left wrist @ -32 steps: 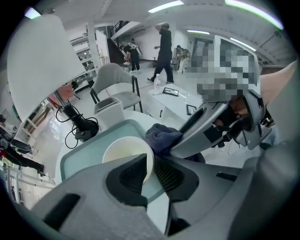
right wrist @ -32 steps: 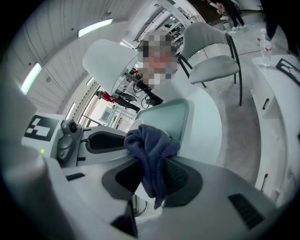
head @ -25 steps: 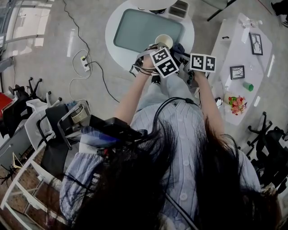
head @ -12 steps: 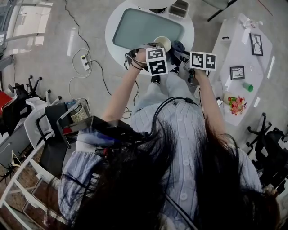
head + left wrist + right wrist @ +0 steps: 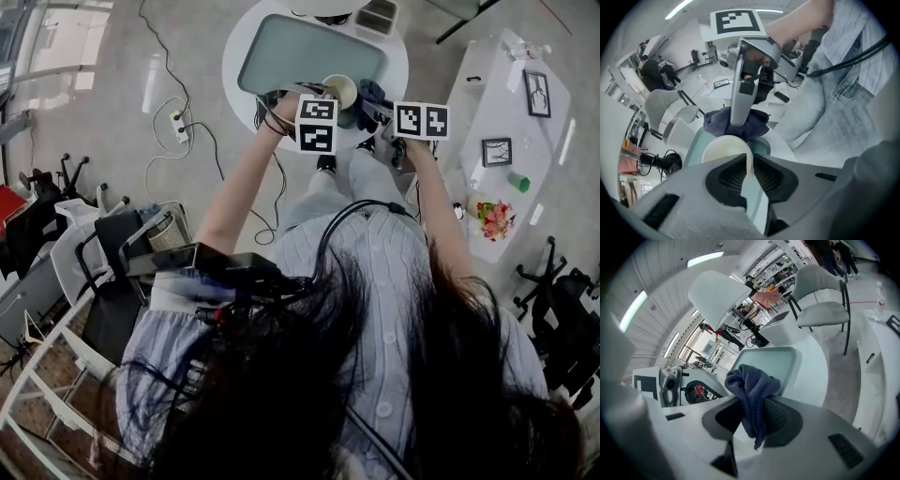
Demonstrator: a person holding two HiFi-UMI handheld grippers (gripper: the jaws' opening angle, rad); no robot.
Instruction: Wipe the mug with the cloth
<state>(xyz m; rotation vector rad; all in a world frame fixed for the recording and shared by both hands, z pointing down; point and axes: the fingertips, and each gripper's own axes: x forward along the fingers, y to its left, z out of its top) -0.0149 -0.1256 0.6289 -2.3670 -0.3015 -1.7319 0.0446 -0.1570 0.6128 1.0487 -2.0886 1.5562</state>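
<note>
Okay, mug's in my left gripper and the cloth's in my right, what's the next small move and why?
Probably rub the cloth a short way along the mug's outer wall. The left gripper is shut on the mug's rim, steadying it, and the right gripper holds the cloth bunched right at the mug's far side, so a small stroke there should wipe it.

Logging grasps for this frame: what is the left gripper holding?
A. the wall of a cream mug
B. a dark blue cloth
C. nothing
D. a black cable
A: in the left gripper view the left gripper pinches the rim wall of the cream mug, while the dark blue cloth hangs in the right gripper.
</note>
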